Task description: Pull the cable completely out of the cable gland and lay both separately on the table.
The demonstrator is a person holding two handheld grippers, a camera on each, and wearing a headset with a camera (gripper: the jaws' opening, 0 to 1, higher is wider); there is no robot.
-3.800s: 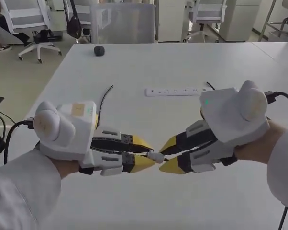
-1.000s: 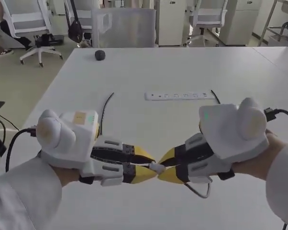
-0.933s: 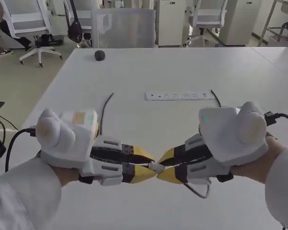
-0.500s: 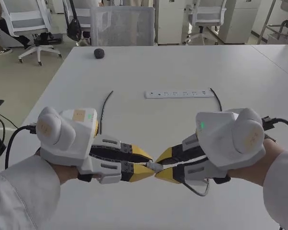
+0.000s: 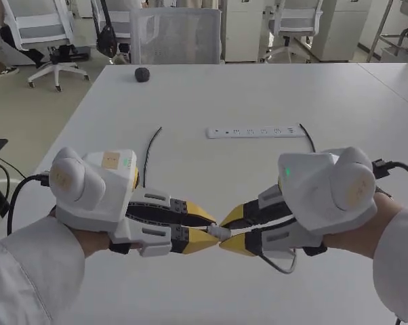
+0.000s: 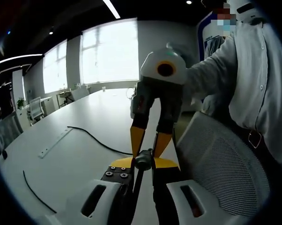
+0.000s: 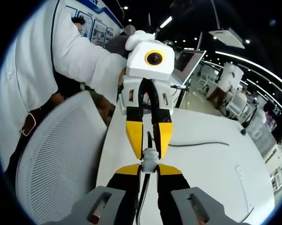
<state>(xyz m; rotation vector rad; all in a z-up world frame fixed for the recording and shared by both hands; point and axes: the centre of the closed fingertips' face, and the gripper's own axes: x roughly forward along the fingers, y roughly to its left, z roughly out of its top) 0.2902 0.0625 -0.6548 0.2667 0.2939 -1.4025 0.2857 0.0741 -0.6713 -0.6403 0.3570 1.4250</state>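
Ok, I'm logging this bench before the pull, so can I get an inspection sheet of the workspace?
Surface: white table.
Job's things: cable gland held above the table between the two gripper tips; grey cable loops under the right gripper, apparently not yet pulled out.
Clutter: power strip; small dark round thing near the far edge.
Grippers: left gripper shut on the cable gland; right gripper shut on the cable.
Cables: thin black wire lying loose on the table.
Surroundings: office chairs, cabinets.
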